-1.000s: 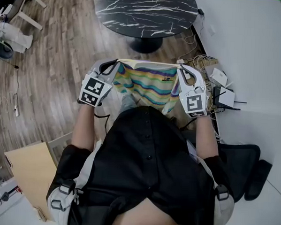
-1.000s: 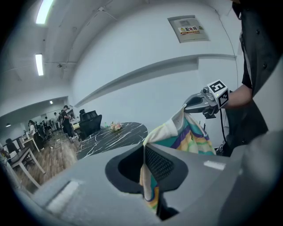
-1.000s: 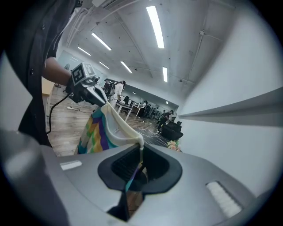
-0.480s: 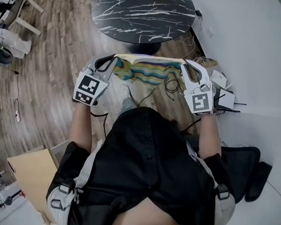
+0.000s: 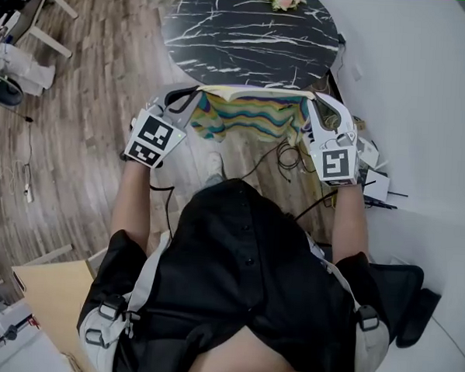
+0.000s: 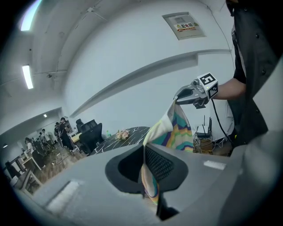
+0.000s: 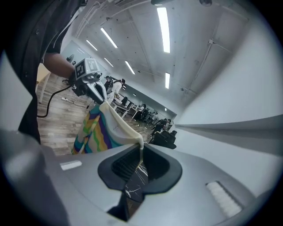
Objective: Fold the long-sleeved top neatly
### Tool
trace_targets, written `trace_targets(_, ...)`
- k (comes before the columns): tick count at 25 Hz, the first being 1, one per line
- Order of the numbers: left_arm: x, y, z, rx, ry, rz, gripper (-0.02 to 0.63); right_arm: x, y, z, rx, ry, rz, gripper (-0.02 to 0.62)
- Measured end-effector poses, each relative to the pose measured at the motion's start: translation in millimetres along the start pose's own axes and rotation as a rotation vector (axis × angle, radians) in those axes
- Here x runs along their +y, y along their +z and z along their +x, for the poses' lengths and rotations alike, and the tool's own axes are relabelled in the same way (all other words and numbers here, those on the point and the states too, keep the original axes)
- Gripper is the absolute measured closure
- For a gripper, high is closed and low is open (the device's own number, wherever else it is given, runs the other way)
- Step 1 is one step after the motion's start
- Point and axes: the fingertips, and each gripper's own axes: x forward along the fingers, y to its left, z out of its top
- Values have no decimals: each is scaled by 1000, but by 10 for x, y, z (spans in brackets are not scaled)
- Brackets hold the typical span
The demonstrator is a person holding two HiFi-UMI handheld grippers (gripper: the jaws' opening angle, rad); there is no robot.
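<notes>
We note a wood floor (image 5: pixel 89 96) in the head view, a black marbled table (image 5: pixel 248 34) just beyond the jaws and loose cables (image 5: pixel 284 157) below them. The striped top (image 5: pixel 248 116) hangs in the air between the left gripper (image 5: pixel 194 95) and right gripper (image 5: pixel 309 100). Its long axis runs jaw to jaw and the cloth drops from that edge.

In the left gripper view we see the jaws pinched tight on the top's cream edge. In the right gripper view the jaws are likewise clamped on it.

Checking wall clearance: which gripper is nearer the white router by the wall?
Right. The right gripper, shut on a corner of the striped top, is on the same side as the router; the left gripper holds the opposite corner, the top's full width farther away.
</notes>
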Motion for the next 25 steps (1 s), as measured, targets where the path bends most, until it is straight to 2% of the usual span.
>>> trace_targets(4, 377, -23, 95, -5, -3, 14, 584, -107, 10, 331, 38, -17, -17, 566)
trace_targets(11, 843, -112, 252, 2, -47, 92, 584, -259, 236, 872, 32, -14, -39, 566)
trace_targets(13, 999, -151, 280, -4, -56, 92, 584, -272, 286, 1035, 26, -18, -55, 566)
trace_targets(20, 1546, -300, 426, -6, -70, 85, 584, -330, 341, 1601, 98, -95, -81, 566)
trace_targets(25, 1781, -357, 487, -4, -79, 82, 584, -364, 352, 1837, 125, -132, -54, 566)
